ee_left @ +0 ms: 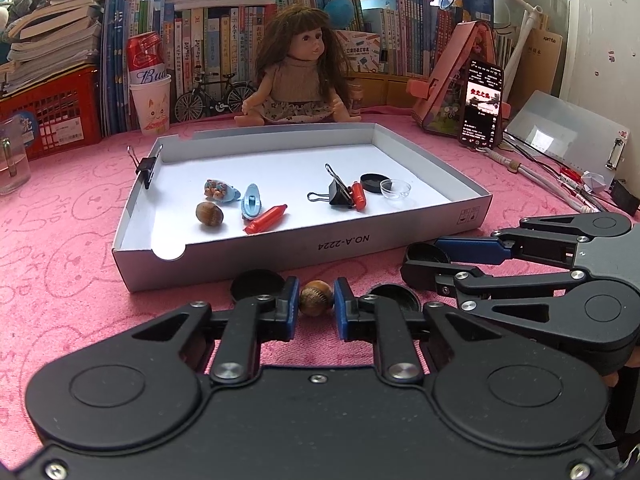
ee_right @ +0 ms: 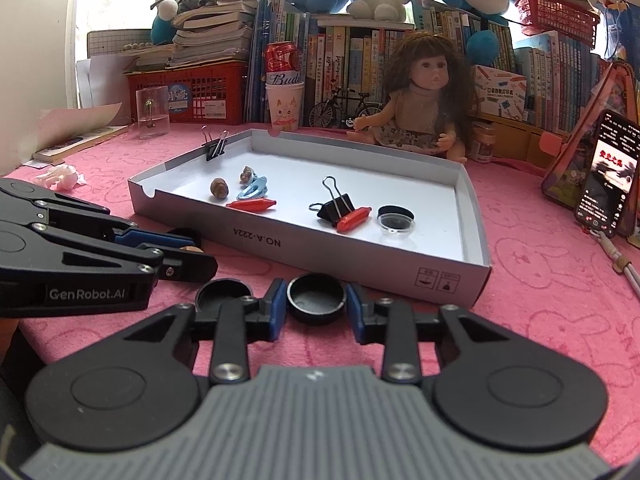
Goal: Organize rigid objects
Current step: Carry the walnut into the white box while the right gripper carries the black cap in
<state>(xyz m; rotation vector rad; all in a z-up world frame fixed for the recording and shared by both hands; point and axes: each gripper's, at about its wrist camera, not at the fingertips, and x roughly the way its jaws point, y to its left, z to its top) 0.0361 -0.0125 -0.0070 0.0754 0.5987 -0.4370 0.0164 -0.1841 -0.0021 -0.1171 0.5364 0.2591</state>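
Note:
A brown nut (ee_left: 316,298) lies on the pink cloth just in front of the white cardboard box (ee_left: 304,249). My left gripper (ee_left: 316,307) is shut on it, blue pads against both its sides. The right wrist view has that same gripper (ee_right: 191,251) at the left, the nut (ee_right: 191,249) peeking out between its tips. My right gripper (ee_right: 316,305) is shut on a round black cap (ee_right: 316,298), open side up, close to the box front (ee_right: 280,242). From the left wrist view, the right gripper (ee_left: 424,259) comes in from the right around that cap (ee_left: 425,255).
Two more black caps (ee_left: 256,283) (ee_left: 394,297) lie on the cloth beside my left fingers. The box holds another nut (ee_left: 209,213), a blue clip (ee_left: 251,202), red capsules (ee_left: 266,219), a binder clip (ee_left: 338,192), a black cap (ee_left: 375,182) and a clear dome (ee_left: 395,189). A doll (ee_left: 294,76), books and a phone (ee_left: 482,104) stand behind.

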